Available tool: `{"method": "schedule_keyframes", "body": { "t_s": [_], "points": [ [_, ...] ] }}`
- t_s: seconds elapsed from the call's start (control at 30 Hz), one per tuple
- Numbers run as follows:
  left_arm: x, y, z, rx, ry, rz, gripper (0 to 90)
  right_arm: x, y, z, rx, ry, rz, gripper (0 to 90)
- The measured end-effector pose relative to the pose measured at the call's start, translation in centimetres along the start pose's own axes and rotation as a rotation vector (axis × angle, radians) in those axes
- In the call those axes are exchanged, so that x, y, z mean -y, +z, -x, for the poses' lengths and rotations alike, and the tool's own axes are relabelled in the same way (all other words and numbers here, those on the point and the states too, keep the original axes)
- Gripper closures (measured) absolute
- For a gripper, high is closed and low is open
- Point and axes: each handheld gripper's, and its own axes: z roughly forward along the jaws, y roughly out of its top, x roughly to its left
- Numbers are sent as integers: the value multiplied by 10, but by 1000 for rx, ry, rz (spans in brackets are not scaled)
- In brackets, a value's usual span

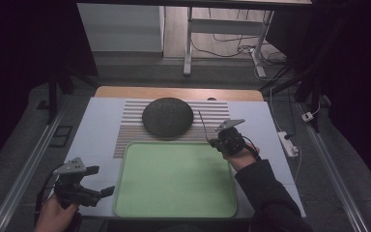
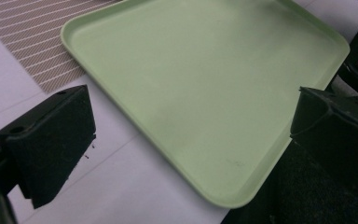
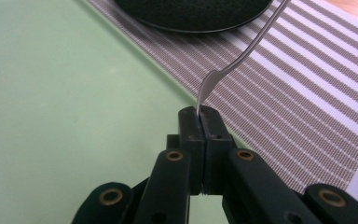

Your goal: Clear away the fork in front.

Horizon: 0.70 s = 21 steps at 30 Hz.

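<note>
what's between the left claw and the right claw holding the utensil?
The green tray, nothing on it, lies between the left claw and right claw in the high view.

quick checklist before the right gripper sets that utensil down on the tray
1. Grip: right gripper shut on the utensil, fingers pinching its wide end: ok.
2. Utensil off the surface: it rises above the striped mat: ok.
3. Tray bare where it would land: ok.
4. Dark dome on the mat, apart from the tray: ok.
5. Left gripper open, beside the tray's left edge, out of the way: ok.
6. Which utensil it is: cannot tell, the wide end is hidden in the fingers.
</note>
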Motion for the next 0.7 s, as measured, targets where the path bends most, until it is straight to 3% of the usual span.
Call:
{"method": "schedule_keyframes", "body": {
  "t_s": [0.17, 0.43, 0.47, 0.7],
  "points": [
    [-8, 9, -2, 53, 18, -4, 2, 4, -8, -11, -44, -15, 21, 891],
    [-28, 34, -3, 97, 74, -36, 0, 11, -21, -33, -134, -66, 42, 891],
    [-33, 40, -2, 120, 80, -45, 0, 12, -23, -35, -147, -69, 45, 890],
    [-52, 58, 1, 131, 148, -93, 0, 20, -32, -51, -217, -104, 54, 891]
  ]
}}
